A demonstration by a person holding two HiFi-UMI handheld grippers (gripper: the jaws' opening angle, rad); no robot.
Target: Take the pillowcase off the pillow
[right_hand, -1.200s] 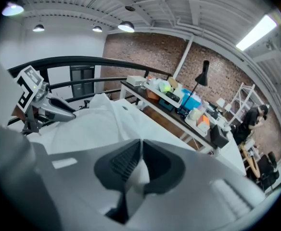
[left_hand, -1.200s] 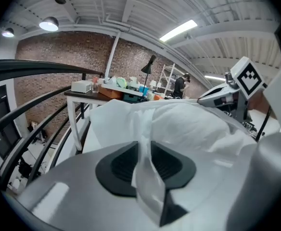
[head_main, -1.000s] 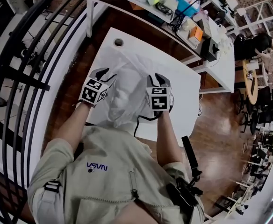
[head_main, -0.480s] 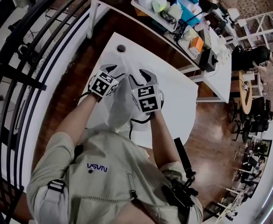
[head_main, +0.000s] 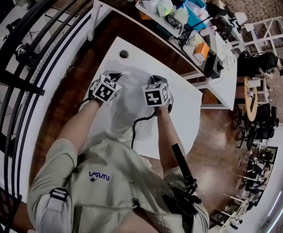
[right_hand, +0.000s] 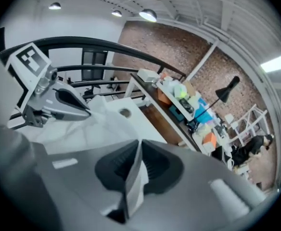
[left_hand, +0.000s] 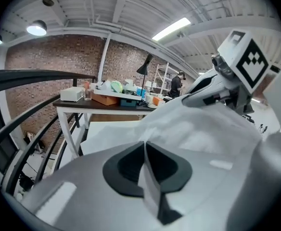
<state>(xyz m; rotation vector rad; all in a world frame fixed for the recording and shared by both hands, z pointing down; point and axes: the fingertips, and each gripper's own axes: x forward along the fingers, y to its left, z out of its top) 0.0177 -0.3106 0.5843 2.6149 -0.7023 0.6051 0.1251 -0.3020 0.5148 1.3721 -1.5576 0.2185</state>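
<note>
The left gripper (left_hand: 144, 150) and the right gripper (right_hand: 136, 153) have just closed, each pinching a fold of the white pillowcase (head_main: 126, 106).

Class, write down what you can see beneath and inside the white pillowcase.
Beneath the pillowcase shows the white table. The left gripper and right gripper have just closed on its fabric. Its inside is covered: no pillow can be seen.

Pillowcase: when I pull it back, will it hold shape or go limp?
Likely limp: the pillowcase lies creased and bunched on the table. Probably thin and light: the left gripper and right gripper, jaws just closed, each pinch a flat fold of it.
</note>
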